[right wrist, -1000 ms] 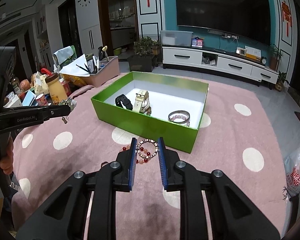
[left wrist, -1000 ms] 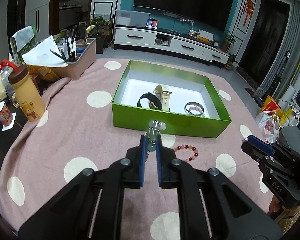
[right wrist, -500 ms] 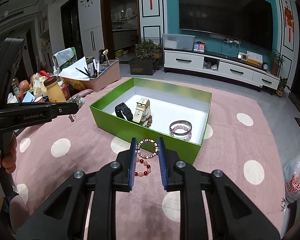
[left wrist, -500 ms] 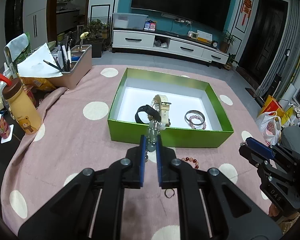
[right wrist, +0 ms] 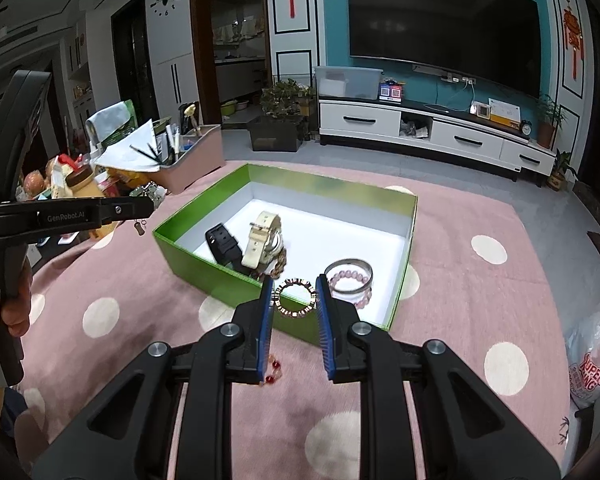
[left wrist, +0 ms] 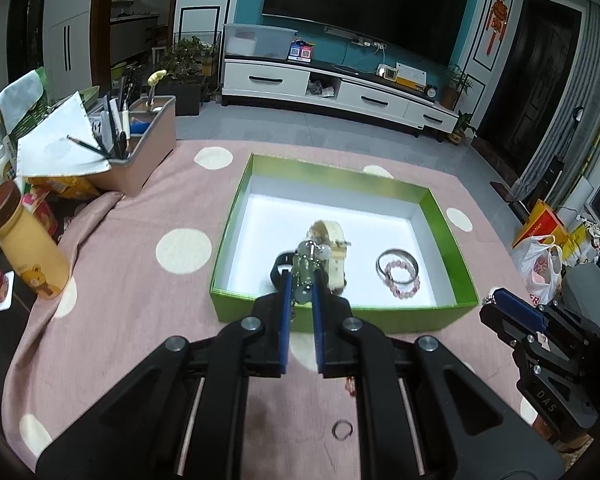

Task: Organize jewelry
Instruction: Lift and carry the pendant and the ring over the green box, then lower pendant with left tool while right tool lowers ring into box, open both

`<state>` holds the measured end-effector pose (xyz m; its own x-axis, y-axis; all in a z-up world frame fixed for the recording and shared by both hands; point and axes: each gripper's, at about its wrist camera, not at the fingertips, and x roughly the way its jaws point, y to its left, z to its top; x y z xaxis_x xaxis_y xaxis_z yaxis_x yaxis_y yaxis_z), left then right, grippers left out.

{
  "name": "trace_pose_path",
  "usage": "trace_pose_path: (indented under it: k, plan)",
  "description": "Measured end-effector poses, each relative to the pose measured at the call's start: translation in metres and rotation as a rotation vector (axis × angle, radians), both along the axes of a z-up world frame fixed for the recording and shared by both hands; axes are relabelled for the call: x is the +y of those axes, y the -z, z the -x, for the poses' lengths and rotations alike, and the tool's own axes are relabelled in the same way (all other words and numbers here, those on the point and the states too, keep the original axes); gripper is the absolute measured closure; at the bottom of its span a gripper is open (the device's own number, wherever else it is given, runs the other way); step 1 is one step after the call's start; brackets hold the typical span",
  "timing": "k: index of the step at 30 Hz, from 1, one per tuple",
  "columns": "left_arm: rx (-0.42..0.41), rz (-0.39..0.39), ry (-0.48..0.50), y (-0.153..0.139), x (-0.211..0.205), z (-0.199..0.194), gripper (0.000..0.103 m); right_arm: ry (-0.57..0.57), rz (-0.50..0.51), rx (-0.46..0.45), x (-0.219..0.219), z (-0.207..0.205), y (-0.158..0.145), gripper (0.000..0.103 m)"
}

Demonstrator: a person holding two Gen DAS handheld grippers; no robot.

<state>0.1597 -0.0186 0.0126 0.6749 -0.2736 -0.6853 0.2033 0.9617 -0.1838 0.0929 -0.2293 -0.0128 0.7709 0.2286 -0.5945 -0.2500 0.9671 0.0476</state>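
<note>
A green box (left wrist: 236,196) (right wrist: 204,276) with a white floor sits on the pink dotted cloth. It holds a black strap (right wrist: 222,242), a cream watch (right wrist: 262,240), and a silver bangle with a pink bead bracelet (left wrist: 400,270) (right wrist: 348,276). My left gripper (left wrist: 300,280) is shut on a pale green bead bracelet (left wrist: 306,268) with a silver charm, held above the box's near wall. My right gripper (right wrist: 294,292) is shut on a small beaded ring bracelet (right wrist: 296,297) over the box's near corner. A red bead bracelet (right wrist: 274,370) and a small ring (left wrist: 342,429) lie on the cloth.
A pink organiser (left wrist: 140,156) with pens and papers stands at the back left. A yellow bottle (left wrist: 28,248) and snack packets stand at the table's left edge. Plastic bags (left wrist: 540,264) lie on the floor to the right. The TV unit is behind.
Both grippers have moved forward and up toward the box, each still holding its bracelet. The red bead bracelet now lies behind the fingertips.
</note>
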Motion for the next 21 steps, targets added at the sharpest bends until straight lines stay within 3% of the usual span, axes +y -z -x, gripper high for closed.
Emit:
trace_pose_path:
  k: [21]
  plan:
    - [0.012,-0.072,-0.003,0.008,-0.016,-0.069,0.094,0.010,-0.008,0.024,0.007,-0.073,0.004,0.082]
